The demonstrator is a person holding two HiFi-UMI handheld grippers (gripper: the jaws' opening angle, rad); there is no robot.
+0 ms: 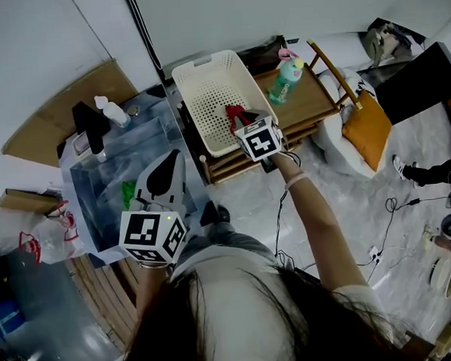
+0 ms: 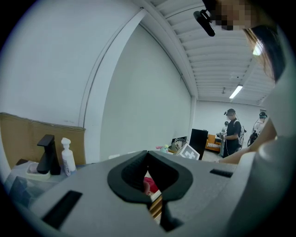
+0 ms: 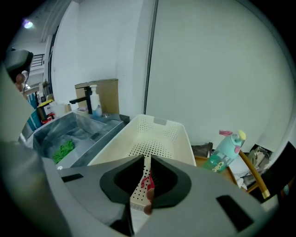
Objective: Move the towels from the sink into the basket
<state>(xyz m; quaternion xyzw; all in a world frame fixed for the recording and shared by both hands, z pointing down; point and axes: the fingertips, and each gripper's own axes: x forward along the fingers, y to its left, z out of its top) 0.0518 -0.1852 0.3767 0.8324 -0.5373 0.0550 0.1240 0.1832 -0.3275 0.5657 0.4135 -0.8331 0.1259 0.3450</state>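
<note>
The white perforated basket (image 1: 205, 83) (image 3: 157, 134) stands on a wooden rack to the right of the steel sink (image 1: 87, 194) (image 3: 88, 134). A green towel (image 1: 128, 193) (image 3: 63, 150) lies in the sink. My right gripper (image 1: 242, 123) (image 3: 147, 161) hangs over the basket's near right part, its jaws narrowly apart and shut on a red towel (image 1: 234, 113) (image 3: 148, 179) that shows in the gap. My left gripper (image 1: 171, 159) (image 2: 148, 154) is over the sink's right edge, pointing at the basket, shut with nothing held.
A black faucet (image 1: 91, 127) and a spray bottle (image 1: 113, 111) stand at the sink's back. A teal drinking bottle (image 1: 286, 80) sits on the rack (image 1: 316, 103) right of the basket. An orange cushion (image 1: 367, 129) and floor cables (image 1: 393, 205) lie further right. People stand far off.
</note>
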